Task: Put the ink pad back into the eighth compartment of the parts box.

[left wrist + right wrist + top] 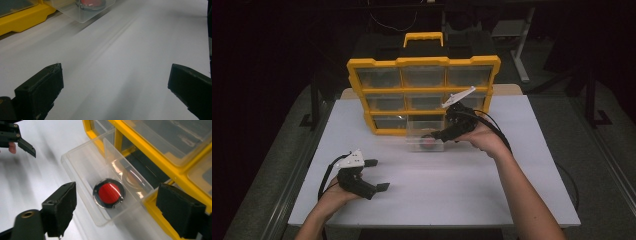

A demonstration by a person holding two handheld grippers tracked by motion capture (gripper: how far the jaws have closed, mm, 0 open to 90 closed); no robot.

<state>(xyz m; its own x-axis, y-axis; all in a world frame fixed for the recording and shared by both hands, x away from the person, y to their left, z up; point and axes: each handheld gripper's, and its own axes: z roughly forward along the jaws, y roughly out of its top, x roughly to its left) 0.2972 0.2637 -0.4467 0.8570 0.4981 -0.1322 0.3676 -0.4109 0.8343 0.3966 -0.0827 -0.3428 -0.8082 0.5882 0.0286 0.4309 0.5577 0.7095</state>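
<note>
I have the right tool at the clear drawer, which is pulled out of the bottom row of the yellow organizer and rests on the white bench, at about twelve o'clock from bench centre. In the right gripper view the right tool's jaws stand apart, released, with nothing pressed between them; the drawer's open top sits between and just beyond them. Inside lies a round disc with a red face and a dark rim, flat on the drawer floor, near the partition wall.

I judge the drawer light and stiff but thin-walled, so it could flex or slide on the smooth bench if I pinch hard. Its clear plastic looks slick; the best hold is across the front wall or a side wall, jaws straddling the rim. The disc looks small, light and rigid, with a glossy face. Lying flat, it gives little edge, so I would come straight down and grip across the dark rim, not the red face.

My left tool waits at about eight o'clock, jaws wide and empty above the bare bench.
</note>
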